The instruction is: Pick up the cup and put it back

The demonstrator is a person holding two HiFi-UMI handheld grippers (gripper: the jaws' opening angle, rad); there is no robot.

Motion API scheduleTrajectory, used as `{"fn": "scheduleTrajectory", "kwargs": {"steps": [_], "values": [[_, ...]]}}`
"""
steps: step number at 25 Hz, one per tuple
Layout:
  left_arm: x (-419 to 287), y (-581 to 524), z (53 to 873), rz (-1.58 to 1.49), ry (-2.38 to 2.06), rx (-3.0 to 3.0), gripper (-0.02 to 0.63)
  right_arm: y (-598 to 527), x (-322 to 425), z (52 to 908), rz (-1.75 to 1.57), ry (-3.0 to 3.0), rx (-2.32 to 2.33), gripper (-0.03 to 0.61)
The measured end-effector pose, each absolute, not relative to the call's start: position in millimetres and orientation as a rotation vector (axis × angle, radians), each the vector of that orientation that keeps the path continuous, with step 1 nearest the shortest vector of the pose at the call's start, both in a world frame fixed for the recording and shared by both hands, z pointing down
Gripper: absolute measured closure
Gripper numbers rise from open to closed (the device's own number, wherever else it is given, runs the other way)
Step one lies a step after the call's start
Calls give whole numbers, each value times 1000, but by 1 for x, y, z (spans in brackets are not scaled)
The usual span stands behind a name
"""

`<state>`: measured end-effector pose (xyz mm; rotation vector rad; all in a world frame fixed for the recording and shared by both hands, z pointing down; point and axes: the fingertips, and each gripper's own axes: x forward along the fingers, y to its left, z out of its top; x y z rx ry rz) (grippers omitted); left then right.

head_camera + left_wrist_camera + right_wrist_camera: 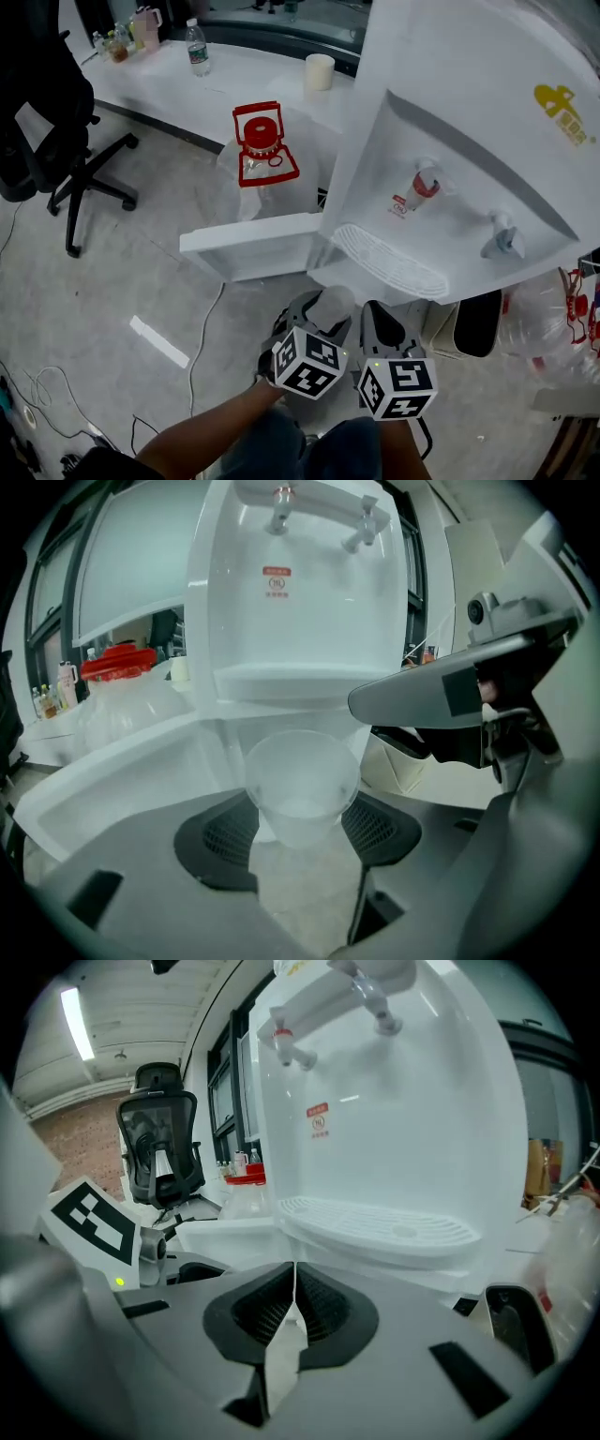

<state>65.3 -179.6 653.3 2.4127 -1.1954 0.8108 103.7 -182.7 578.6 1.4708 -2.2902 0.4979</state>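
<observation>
A clear, frosted plastic cup (302, 785) sits upright between the dark pads of my left gripper (302, 829), which is shut on its sides. In the head view the cup (335, 304) and left gripper (317, 319) hang low in front of the white water dispenser (469, 122), just below its ribbed drip tray (389, 264). My right gripper (379, 325) is beside it on the right. Its jaws meet with nothing between them (292, 1305). The drip tray (375, 1222) lies ahead of the right gripper.
The dispenser has a red tap (424, 185) and a blue tap (502, 239). Its lower door (253, 246) stands open to the left. A water jug with a red cap (264, 141), a desk with a bottle (197, 49) and a black office chair (56, 122) stand further left.
</observation>
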Motion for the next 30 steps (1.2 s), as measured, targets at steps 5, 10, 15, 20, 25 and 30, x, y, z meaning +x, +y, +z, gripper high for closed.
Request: {"fn": "scheduleTrajectory", "kwargs": {"steps": [5, 10, 15, 20, 25, 30], "values": [[76, -202, 694, 804, -1173, 2450, 337, -197, 112, 621, 478, -2287, 1509, 555], [88, -225, 733, 819, -1155, 2493, 337, -212, 119, 652, 457, -2293, 1565, 557], [97, -245, 771, 824, -1149, 2497, 337, -229, 126, 683, 446, -2289, 1575, 555], [103, -262, 802, 820, -1152, 2487, 337, -244, 136, 706, 452, -2273, 1608, 557], [113, -280, 830, 816, -1153, 2486, 337, -258, 139, 723, 428, -2269, 1622, 557], [123, -299, 855, 807, -1159, 2484, 336, -262, 145, 737, 418, -2247, 1640, 557]]}}
